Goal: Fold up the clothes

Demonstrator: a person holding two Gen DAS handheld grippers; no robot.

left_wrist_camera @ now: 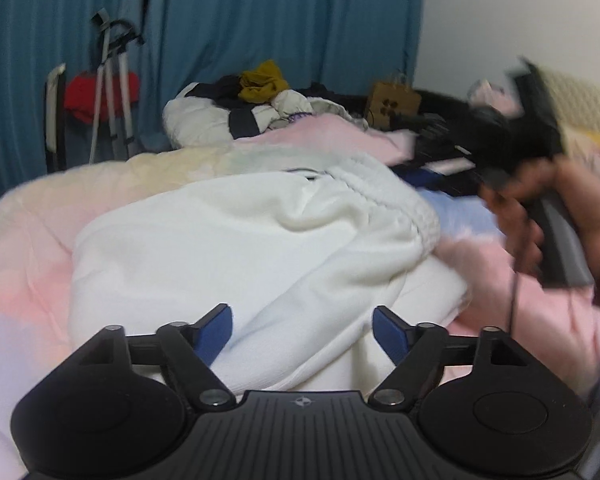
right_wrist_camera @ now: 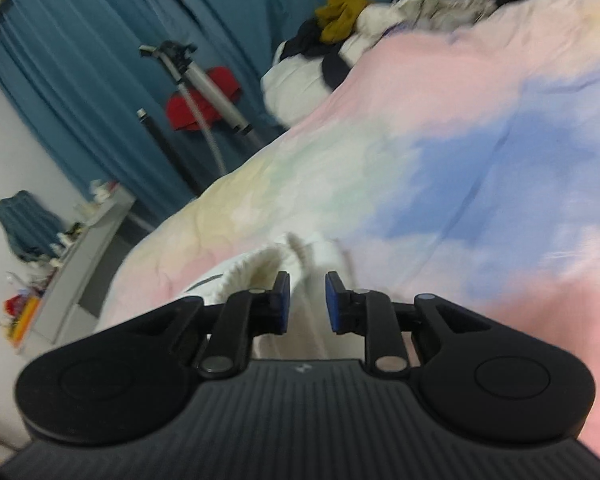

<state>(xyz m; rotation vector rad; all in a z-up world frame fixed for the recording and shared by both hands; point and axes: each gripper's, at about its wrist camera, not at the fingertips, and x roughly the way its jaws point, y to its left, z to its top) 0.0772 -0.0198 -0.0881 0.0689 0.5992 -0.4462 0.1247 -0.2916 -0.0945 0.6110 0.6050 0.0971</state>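
- While the left wrist view faces the bed squarely, it alone shows the right gripper [left_wrist_camera: 512, 136], blurred, at far right, held in a person's hand [left_wrist_camera: 524, 216].
- Left gripper [left_wrist_camera: 302, 330]: jaws spread wide, holding nothing, blue pads on either side of a fold of the white garment [left_wrist_camera: 236, 248].
- White garment: thick, soft fabric, crumpled in broad folds, with a ribbed band along its upper right edge. It lies on the pastel duvet [left_wrist_camera: 32, 248] at mid-frame, just ahead of the left gripper.
- Behind it, a clothes pile [left_wrist_camera: 256, 108] topped by a mustard-yellow item [left_wrist_camera: 262, 82] sits at the bed's far side; a tripod [left_wrist_camera: 112, 92] stands before the blue curtain [left_wrist_camera: 260, 12].
- The right wrist view, tilted, alone shows a cluttered grey shelf [right_wrist_camera: 80, 256] at far left.
- Right gripper, own view: jaws narrowed to a small gap, white fabric running between the pads; whether they pinch it cannot be told.
- Duvet here shows blue, pink and yellow patches.
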